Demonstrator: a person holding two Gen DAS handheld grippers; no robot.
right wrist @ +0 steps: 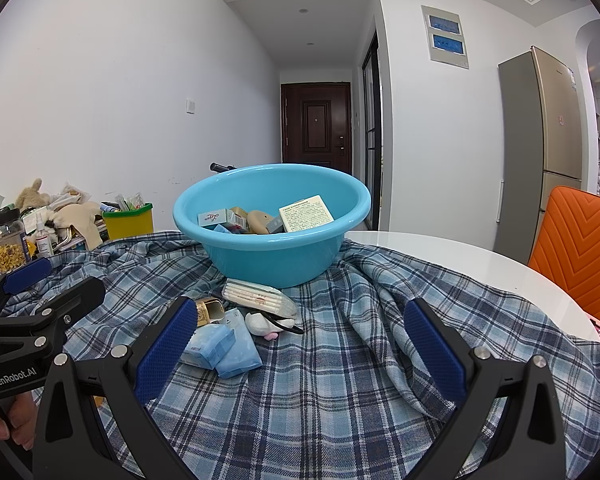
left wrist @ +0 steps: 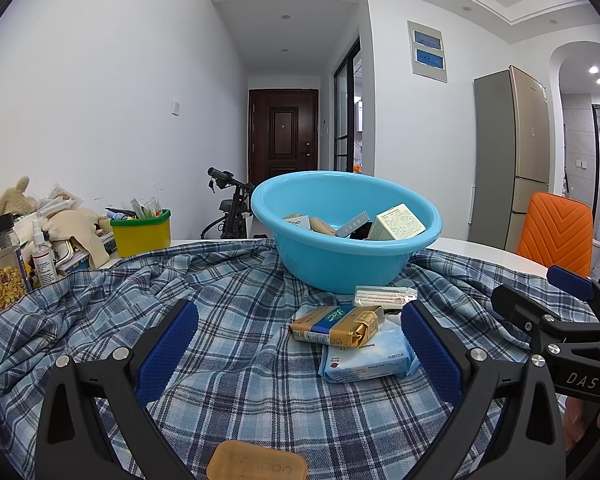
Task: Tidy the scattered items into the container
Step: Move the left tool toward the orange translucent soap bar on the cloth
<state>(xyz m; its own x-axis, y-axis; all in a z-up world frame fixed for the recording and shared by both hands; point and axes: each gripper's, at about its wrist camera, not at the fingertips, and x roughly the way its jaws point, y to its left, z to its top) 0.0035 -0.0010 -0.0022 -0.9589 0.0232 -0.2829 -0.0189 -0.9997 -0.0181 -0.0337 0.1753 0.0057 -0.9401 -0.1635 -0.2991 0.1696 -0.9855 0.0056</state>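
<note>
A blue plastic basin point(left wrist: 340, 268) point(right wrist: 272, 256) stands on the plaid cloth and holds several small boxes and packets. In front of it lie a gold and blue packet point(left wrist: 336, 326) point(right wrist: 209, 311), a light blue tissue pack point(left wrist: 366, 354) point(right wrist: 224, 346), a white packet of sticks point(left wrist: 384, 296) point(right wrist: 256, 298) and a small white plush toy point(right wrist: 262, 323). My left gripper point(left wrist: 300, 344) is open and empty, its right pad beside the tissue pack. My right gripper point(right wrist: 300, 344) is open and empty, its left pad next to the packets. A tan soap bar point(left wrist: 256, 464) lies near the left gripper's base.
A blue plaid cloth point(left wrist: 228, 376) point(right wrist: 340, 380) covers the white round table point(right wrist: 480, 264). At the far left stand a yellow bin point(left wrist: 140, 232), a spray bottle point(left wrist: 44, 256), a jar point(left wrist: 0, 276) and plush toys. An orange chair point(right wrist: 576, 244) is at the right.
</note>
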